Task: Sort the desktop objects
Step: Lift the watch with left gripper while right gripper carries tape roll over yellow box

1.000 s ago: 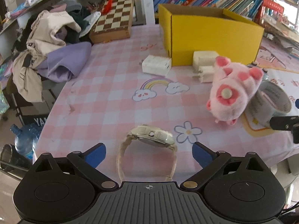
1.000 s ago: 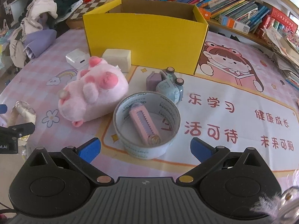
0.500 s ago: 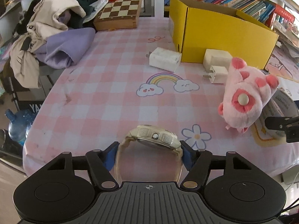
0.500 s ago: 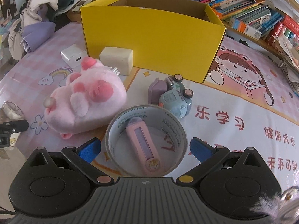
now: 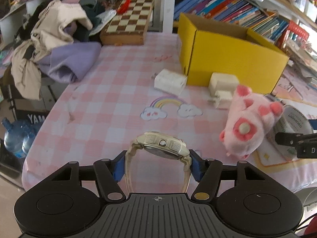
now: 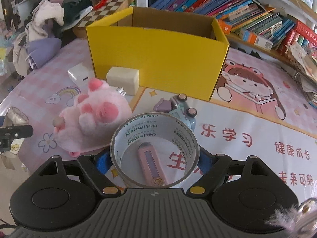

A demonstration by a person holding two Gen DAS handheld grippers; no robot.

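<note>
We have the left gripper [image 5: 157,165] clamped on the watch [image 5: 161,146]: the blue pads press its strap from both sides, and the watch face stands just ahead of the jaws, tilted up. Our right gripper [image 6: 153,159] has its jaws closed in against the outer wall of the tape roll [image 6: 154,148], one pad on each side; whether the roll is off the cloth yet we cannot tell. Inside the roll, between the jaws, lies a pink cutter [image 6: 151,163], loose on the mat.

Ahead of both jaws stands the yellow box [image 6: 158,59], open at the top; we cannot see its floor. Just ahead and to the left of the right jaws sits the pink plush [image 6: 93,117]; behind the roll is a toy car [image 6: 182,109]. Two chargers [image 5: 170,81] lie against the box front.

We judge the step in hand to be the grasp of two items at once, the box being the likely bin. The next move calls for lifting both clear and carrying them forward over the box rim. The roll must rise straight so that the cutter stays behind and the plush is not dragged.
</note>
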